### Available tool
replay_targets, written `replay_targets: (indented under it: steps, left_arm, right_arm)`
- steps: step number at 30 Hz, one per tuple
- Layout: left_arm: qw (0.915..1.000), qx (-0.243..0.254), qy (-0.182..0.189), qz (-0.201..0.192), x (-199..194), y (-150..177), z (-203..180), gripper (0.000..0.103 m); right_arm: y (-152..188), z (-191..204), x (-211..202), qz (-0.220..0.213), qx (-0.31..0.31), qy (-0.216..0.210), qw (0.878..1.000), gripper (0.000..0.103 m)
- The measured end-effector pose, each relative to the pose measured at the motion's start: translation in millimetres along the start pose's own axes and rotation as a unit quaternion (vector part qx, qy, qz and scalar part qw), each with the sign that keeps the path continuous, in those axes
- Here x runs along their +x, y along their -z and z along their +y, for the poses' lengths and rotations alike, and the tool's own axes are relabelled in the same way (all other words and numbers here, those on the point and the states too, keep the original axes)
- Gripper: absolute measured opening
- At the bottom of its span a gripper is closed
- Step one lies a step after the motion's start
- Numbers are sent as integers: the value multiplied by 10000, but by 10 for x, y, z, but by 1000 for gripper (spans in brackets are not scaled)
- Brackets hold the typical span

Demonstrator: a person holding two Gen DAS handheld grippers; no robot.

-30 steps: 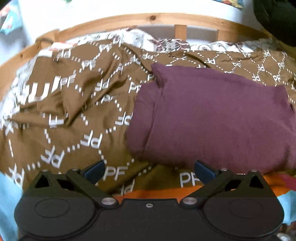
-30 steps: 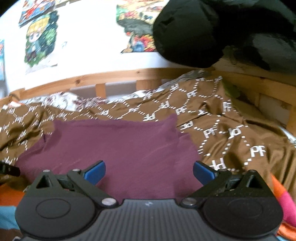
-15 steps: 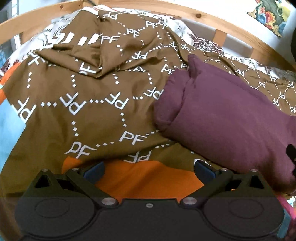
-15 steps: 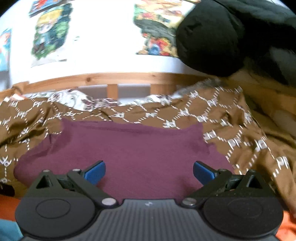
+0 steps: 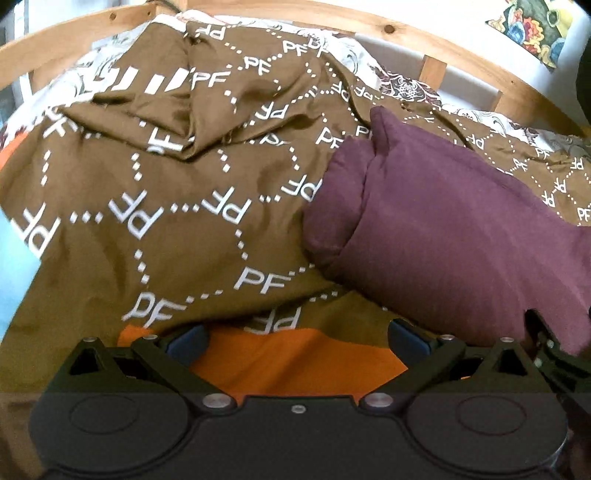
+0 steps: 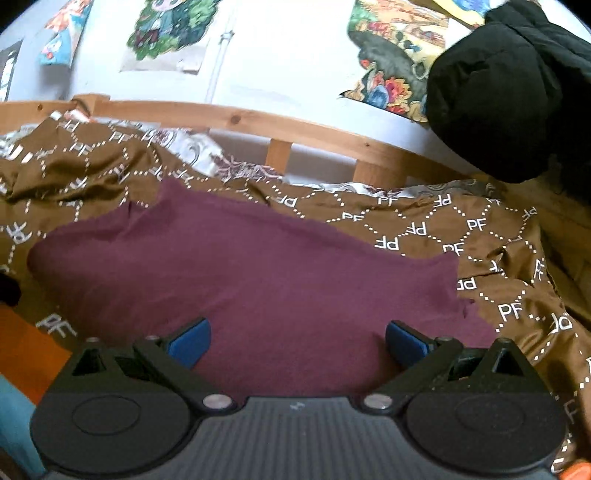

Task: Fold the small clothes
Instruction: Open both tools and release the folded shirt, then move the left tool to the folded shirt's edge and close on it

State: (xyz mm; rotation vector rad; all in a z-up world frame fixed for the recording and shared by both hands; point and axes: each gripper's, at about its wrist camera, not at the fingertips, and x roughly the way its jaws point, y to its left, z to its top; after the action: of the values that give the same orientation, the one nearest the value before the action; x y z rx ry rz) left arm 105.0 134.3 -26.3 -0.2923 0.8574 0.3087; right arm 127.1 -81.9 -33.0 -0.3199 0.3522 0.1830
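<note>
A maroon garment point(image 5: 454, 229) lies folded on a brown bedspread point(image 5: 155, 206) printed with white PF letters. It also shows in the right wrist view point(image 6: 258, 273). My left gripper point(image 5: 297, 338) is open and empty, over an orange patch of cloth point(image 5: 295, 363), to the left of the garment's near edge. My right gripper point(image 6: 297, 338) is open and empty, low over the garment's near edge. Part of the right gripper point(image 5: 554, 354) shows at the lower right of the left wrist view.
A wooden bed rail point(image 6: 258, 123) runs along the far side by a white wall with posters point(image 6: 170, 33). A black garment point(image 6: 513, 92) hangs at the upper right. Light blue fabric point(image 5: 14, 266) lies at the left edge.
Both grippers have swung left and pulled back a little, staying open. The left view now takes in more bedspread, with the garment further right. The garment has not moved.
</note>
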Motion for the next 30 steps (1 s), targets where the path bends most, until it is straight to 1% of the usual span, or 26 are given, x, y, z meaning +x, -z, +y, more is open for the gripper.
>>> replay_targets:
  steps: [5, 10, 16, 19, 23, 27, 30]
  left_arm:
    - [10000, -27, 34, 46, 43, -17, -14, 102]
    - [10000, 33, 38, 45, 33, 3, -13, 102]
    - [9999, 59, 157, 30, 20, 5, -17, 102]
    - [9996, 13, 248, -138, 9, -83, -21, 102]
    - [9983, 238, 295, -452, 54, -281, -90, 102]
    - [9974, 361, 387, -493, 183, -470, -154, 102]
    - [9961, 583, 394, -537, 288, -571, -214, 102]
  right_arm:
    - [65, 89, -15, -102, -228, 110, 9996, 103]
    - [82, 99, -16, -134, -237, 122, 9996, 103]
    - [93, 87, -16, -163, -233, 124, 9995, 103]
    - [106, 76, -19, -186, -213, 99, 9995, 103]
    - [107, 84, -29, -192, -178, 92, 9996, 103]
    - [113, 80, -30, -208, -185, 102, 9996, 103]
    - [118, 78, -30, -220, -178, 99, 9996, 103]
